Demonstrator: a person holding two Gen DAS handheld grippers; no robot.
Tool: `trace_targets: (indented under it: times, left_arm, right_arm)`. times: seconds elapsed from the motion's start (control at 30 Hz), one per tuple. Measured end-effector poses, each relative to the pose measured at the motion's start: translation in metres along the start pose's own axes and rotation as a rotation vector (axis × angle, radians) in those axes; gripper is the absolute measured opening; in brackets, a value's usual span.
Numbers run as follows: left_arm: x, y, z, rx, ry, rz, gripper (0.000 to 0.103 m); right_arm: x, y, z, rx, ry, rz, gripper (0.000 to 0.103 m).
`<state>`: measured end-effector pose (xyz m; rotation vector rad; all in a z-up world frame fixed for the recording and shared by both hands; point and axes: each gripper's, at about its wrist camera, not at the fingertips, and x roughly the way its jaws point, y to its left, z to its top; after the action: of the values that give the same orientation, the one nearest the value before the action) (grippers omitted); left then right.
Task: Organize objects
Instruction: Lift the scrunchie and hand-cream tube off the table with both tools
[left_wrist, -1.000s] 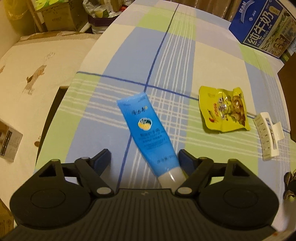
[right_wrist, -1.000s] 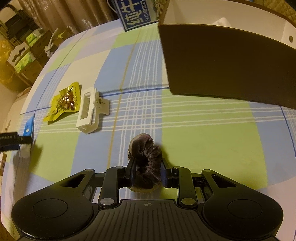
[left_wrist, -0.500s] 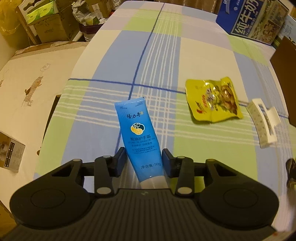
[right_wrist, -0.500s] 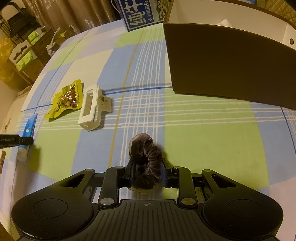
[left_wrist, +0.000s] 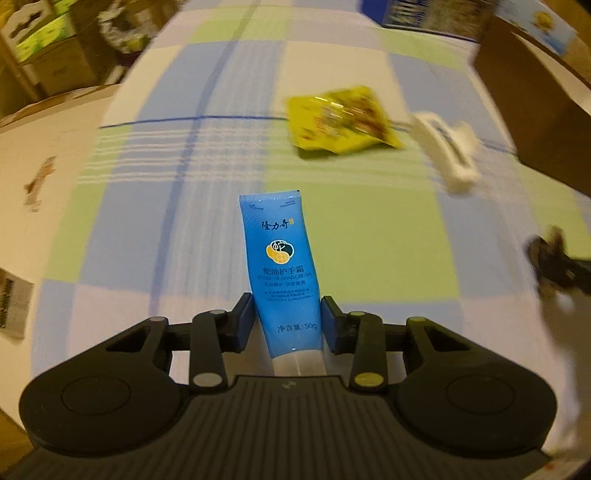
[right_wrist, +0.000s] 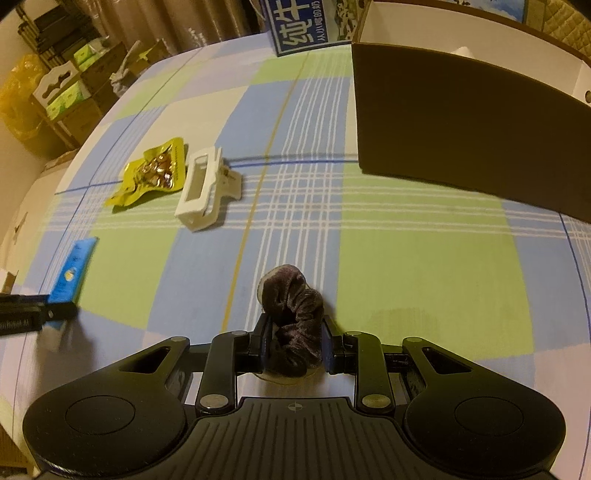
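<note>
A: Report the position of the hand cream tube (left_wrist: 282, 273).

B: The hand cream tube sits between the two fingers of the left gripper (left_wrist: 287, 325), clamped near its cap end. Its crimped end points forward over the checked cloth (left_wrist: 155, 229) on the desk. In the right wrist view the tube (right_wrist: 72, 273) appears at the far left, close to the cloth's left edge.

A: State of the right gripper (right_wrist: 293, 341)?

B: Clenched on the dark velvet scrunchie (right_wrist: 293, 314), with both pads pressed into the fabric. The scrunchie lies well to the right of the tube.

A: What lies beyond the tube?

B: The yellow snack packet (right_wrist: 153, 175) lies flat, ahead and to the right of the tube. The white hair claw (right_wrist: 205, 186) lies just beside the packet on the side away from the tube; their edges are close, and contact cannot be confirmed. In the left wrist view both the packet (left_wrist: 340, 120) and the claw (left_wrist: 448, 147) are motion-blurred.

A: Open room?

B: A bare band of cloth separates the tube from the packet. A wider bare area runs from the scrunchie to the brown box (right_wrist: 469, 122), which stands far to the right of the tube with its dark wall facing the grippers and its top open. A blue milk carton (right_wrist: 306, 24) stands at the far edge of the desk, beyond the box's near corner.
</note>
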<state>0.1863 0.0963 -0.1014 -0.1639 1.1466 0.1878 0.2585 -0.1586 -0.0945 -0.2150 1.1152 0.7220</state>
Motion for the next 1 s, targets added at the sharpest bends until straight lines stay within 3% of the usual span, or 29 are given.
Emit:
trace_targets:
  times: [0.23, 0.43, 0.6, 1.0]
  left_arm:
    - [-0.007, -0.048, -0.024, 0.142, -0.003, -0.111, 0.033]
    - [-0.005, -0.059, -0.02, 0.141, 0.022, -0.092, 0.034]
    - [-0.001, -0.073, -0.013, 0.182, 0.057, -0.028, 0.035]
    - [0.002, -0.081, -0.008, 0.147, 0.048, -0.027, 0.033]
  right_arm:
    - [-0.012, -0.005, -0.016, -0.009, 0.021, 0.01, 0.024]
    - [-0.02, -0.012, -0.025, 0.0, 0.024, 0.011, 0.024]
    - [-0.021, -0.017, -0.026, -0.002, 0.024, 0.021, 0.024]
    - [-0.024, -0.026, -0.024, -0.02, 0.027, 0.056, 0.024]
